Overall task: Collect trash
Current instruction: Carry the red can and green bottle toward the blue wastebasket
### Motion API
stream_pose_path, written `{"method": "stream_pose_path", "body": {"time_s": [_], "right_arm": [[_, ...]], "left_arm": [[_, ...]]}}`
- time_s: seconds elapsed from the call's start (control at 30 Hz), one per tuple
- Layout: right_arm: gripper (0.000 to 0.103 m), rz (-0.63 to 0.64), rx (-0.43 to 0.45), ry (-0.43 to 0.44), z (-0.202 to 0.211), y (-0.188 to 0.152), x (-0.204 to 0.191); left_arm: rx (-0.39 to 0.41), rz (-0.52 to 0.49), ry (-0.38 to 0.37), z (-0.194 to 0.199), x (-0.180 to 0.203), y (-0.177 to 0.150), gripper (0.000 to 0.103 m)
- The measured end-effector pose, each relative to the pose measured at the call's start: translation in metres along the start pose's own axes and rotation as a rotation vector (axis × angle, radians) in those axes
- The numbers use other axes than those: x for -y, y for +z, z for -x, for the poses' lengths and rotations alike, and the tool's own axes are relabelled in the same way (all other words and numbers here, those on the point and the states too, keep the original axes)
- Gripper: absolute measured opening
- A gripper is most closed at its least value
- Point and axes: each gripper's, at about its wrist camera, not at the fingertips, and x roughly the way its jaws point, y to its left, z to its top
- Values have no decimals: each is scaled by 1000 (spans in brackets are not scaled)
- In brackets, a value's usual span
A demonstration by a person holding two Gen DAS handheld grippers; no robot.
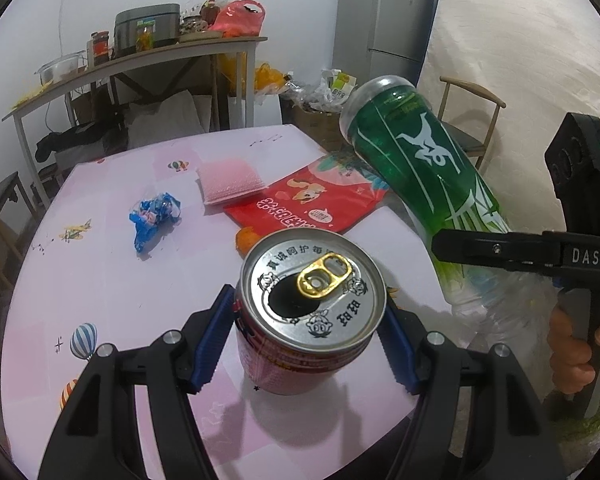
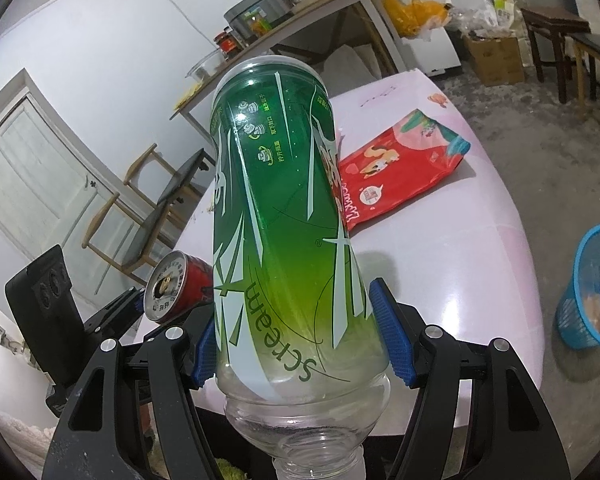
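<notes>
A red drink can [image 1: 284,360] with an opened gold pull tab sits between the blue pads of my left gripper [image 1: 306,312], which is shut on it just above the pink table [image 1: 120,280]. The same can [image 2: 172,292] shows at the left of the right wrist view. A green plastic bottle [image 2: 284,220] without a cap is clamped in my right gripper [image 2: 296,312], neck toward the camera. In the left wrist view that bottle [image 1: 420,160] tilts up at the right. Still lying on the table are a crumpled blue wrapper [image 1: 154,220], a red snack bag [image 1: 308,204] and orange peel [image 1: 247,240].
A pink sponge cloth [image 1: 230,182] lies beside the red bag. A blue mesh wastebasket [image 2: 592,292] stands on the floor right of the table. Behind are a cluttered side table [image 1: 140,68], a cardboard box of rubbish [image 1: 320,124], wooden chairs [image 1: 468,120] and a fridge [image 1: 384,20].
</notes>
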Motion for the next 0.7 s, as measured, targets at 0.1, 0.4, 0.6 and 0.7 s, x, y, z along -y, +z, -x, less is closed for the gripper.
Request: {"method": "stream_pose_path", "body": {"time_s": [0.1, 0.4, 0.6, 0.7], "right_arm": [[63, -5, 9, -3, 4, 0, 2], [64, -24, 36, -11, 20, -2, 12], [64, -39, 56, -19, 33, -5, 23], [63, -46, 66, -24, 40, -6, 28]], "left_arm": [[5, -8, -4, 2, 5, 1, 66], [17, -36, -14, 4, 22, 5, 66], [20, -56, -28, 4, 34, 8, 66], [21, -64, -38, 3, 40, 10, 66]]}}
